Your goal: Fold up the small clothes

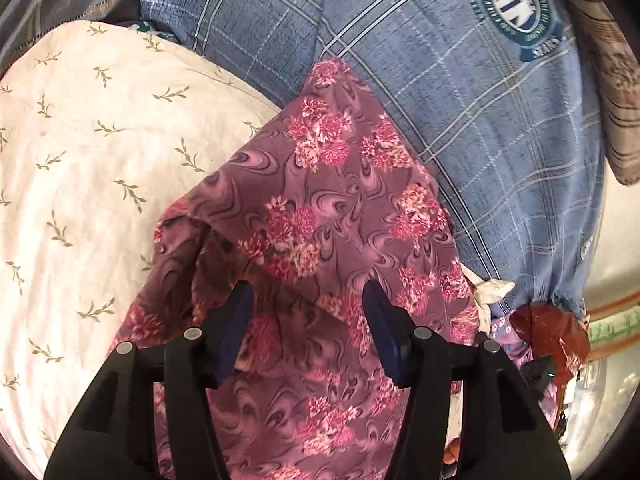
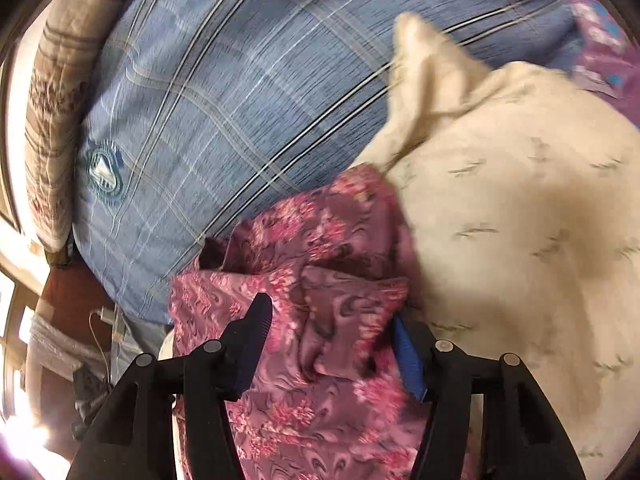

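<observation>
A mauve garment with pink flower print [image 1: 320, 208] lies crumpled on the bedding, between a cream pillow and a blue plaid pillow. My left gripper [image 1: 308, 300] is open, its dark blue pads spread just above the garment's near part. In the right wrist view the same garment [image 2: 320, 280] bunches up between the fingers of my right gripper [image 2: 332, 316]. That gripper is open with folds of cloth lying between its jaws; the right pad [image 2: 408, 356] is partly hidden by the fabric.
A cream pillow with a green sprig print [image 1: 100, 168] lies to the left, also in the right wrist view [image 2: 520, 220]. A blue plaid pillow with a round crest [image 1: 460, 80] lies behind. A brown patterned quilt [image 2: 52, 120] borders it. A purple floral cloth [image 2: 608, 40] lies at the far right.
</observation>
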Tool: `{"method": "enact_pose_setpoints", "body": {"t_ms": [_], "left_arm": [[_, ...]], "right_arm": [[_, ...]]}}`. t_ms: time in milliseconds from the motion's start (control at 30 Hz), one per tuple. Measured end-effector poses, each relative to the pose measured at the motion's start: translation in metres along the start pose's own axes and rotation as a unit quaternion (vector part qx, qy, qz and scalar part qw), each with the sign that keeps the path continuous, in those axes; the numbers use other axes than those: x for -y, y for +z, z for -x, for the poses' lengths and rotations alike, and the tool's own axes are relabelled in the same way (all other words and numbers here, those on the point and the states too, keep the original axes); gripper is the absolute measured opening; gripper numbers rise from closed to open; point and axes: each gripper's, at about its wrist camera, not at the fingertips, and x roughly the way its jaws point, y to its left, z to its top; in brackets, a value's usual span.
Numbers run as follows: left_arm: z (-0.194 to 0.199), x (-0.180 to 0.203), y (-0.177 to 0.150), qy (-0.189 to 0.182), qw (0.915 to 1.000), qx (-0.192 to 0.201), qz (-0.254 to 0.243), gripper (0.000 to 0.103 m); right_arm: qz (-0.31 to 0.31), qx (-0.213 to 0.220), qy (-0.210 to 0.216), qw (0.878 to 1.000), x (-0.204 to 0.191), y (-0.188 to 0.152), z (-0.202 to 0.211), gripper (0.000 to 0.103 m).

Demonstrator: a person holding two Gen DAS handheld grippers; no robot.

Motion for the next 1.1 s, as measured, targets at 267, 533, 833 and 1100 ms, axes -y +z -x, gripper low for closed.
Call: {"method": "enact_pose_setpoints", "body": {"t_ms": [267,533,833,1100], "left_arm": [[-0.029,-0.02,0.009,0.032,0.9992,-0.021,0.012,0.054],[0.039,-0.045,-0.015,0.027,0.9985,-0.023,-0.042,0.055],[0.105,-0.099,-0.1,0.095,0.9841,-0.059,-0.138,0.06],[0.109,-0.156,-0.142,0.071,0.9879,-0.11,-0.082,0.06]], "right_arm": [[0.076,-0.01,-0.098,0.992,-0.006,0.02,-0.023,0.01],[0.041,0.025,-0.062,0.997,0.021,-0.017,0.045,0.027],[0.022,-0.033,-0.049,0.998,0.066,-0.14,0.146,0.042],[-0.001,-0.107,-0.017,0.994,0.089,-0.241,0.164,0.042]]}}
